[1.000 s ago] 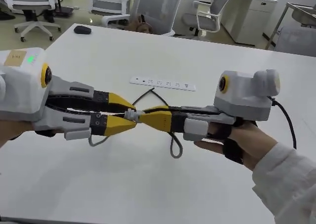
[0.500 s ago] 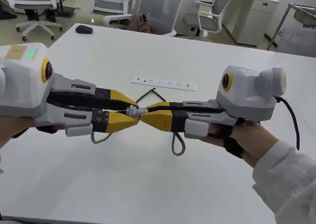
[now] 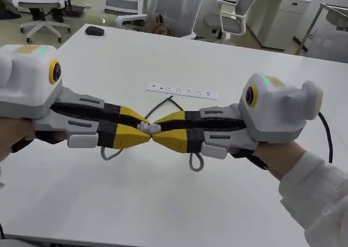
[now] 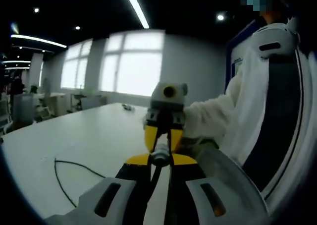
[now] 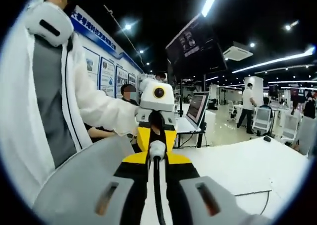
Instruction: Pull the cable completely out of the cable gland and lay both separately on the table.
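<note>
Nearest the person, the bare white table (image 3: 163, 209) lies on the near side of the cable gland (image 3: 147, 128), which is held up off it between two tips that meet nose to nose. The left hand-held gripper (image 3: 140, 129) is clamped on the gland itself. The right hand-held gripper (image 3: 159, 130), just beside the gland, looks closed on the black cable (image 3: 162, 104) where it enters. To do the pull well, keep the left grip firm and the gland steady, then draw the right hand straight away along the gland's axis, without twisting. Regrip close to the gland if the cable slips. Beyond the gland the cable's slack loops on the table toward a power strip (image 3: 182, 91); farther off sits a mouse (image 3: 94, 31).
</note>
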The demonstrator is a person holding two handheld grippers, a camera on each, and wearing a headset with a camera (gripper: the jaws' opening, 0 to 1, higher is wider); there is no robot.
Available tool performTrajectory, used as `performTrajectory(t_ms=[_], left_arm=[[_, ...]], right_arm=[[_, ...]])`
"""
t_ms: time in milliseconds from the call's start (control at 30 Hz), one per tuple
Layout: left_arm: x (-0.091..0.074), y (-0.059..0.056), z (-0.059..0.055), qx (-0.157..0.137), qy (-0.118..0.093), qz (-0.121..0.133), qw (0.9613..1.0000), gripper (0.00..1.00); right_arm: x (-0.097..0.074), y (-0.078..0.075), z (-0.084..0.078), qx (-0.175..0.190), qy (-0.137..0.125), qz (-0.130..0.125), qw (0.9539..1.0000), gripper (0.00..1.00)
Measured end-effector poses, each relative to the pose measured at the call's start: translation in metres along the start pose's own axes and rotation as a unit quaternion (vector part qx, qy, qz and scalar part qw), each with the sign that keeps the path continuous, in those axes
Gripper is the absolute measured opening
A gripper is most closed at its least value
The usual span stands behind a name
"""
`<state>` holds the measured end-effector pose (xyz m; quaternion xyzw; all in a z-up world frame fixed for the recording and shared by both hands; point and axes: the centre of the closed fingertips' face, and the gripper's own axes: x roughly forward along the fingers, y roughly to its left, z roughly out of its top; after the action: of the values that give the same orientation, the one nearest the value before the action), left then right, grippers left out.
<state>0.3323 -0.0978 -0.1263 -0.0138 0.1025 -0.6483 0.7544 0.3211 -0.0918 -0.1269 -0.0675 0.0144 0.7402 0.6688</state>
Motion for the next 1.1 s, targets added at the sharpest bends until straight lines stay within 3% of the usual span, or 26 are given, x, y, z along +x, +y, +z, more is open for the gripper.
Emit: performTrajectory(t_ms=[67, 133, 233, 433, 633, 700, 733, 867, 967, 1100], left_arm=[[-0.003, 0.001, -0.002, -0.012, 0.001, -0.004, 0.9999, 0.15], [-0.007, 0.003, -0.001, -0.018, 0.001, -0.006, 0.9998, 0.15], [-0.014, 0.007, 0.005, -0.016, -0.002, 0.0, 0.9999, 0.15], [-0.022, 0.009, 0.01, 0.013, -0.001, 0.004, 0.9999, 0.16], [-0.025, 0.008, 0.01, 0.03, -0.005, 0.0, 0.9995, 0.16], [-0.025, 0.006, 0.007, 0.041, -0.001, -0.002, 0.9992, 0.16], [-0.025, 0.007, 0.007, 0.045, -0.002, 0.002, 0.999, 0.16], [-0.028, 0.01, 0.006, 0.059, -0.003, 0.009, 0.9982, 0.16], [-0.03, 0.009, 0.009, 0.084, -0.017, 0.016, 0.9962, 0.17], [-0.029, 0.007, 0.024, 0.079, -0.072, 0.006, 0.9943, 0.24]], right_arm=[[0.003, 0.0, -0.001, -0.026, 0.006, -0.002, 0.9996, 0.1], [0.007, 0.0, 0.001, -0.028, 0.007, -0.008, 0.9996, 0.1], [0.011, -0.007, 0.008, -0.04, 0.002, -0.037, 0.9985, 0.11], [0.006, -0.021, 0.004, 0.001, 0.029, -0.072, 0.997, 0.18], [0.013, -0.015, 0.0, 0.008, 0.041, -0.062, 0.9972, 0.16], [0.017, -0.014, -0.002, 0.006, 0.048, -0.059, 0.997, 0.1], [0.02, -0.008, -0.004, 0.005, 0.055, -0.043, 0.9976, 0.05], [0.025, -0.01, -0.004, -0.001, 0.054, -0.055, 0.9971, 0.02], [0.025, -0.01, -0.002, -0.006, 0.044, -0.058, 0.9974, 0.02], [0.029, -0.005, 0.0, -0.016, 0.041, -0.06, 0.9973, 0.01]])
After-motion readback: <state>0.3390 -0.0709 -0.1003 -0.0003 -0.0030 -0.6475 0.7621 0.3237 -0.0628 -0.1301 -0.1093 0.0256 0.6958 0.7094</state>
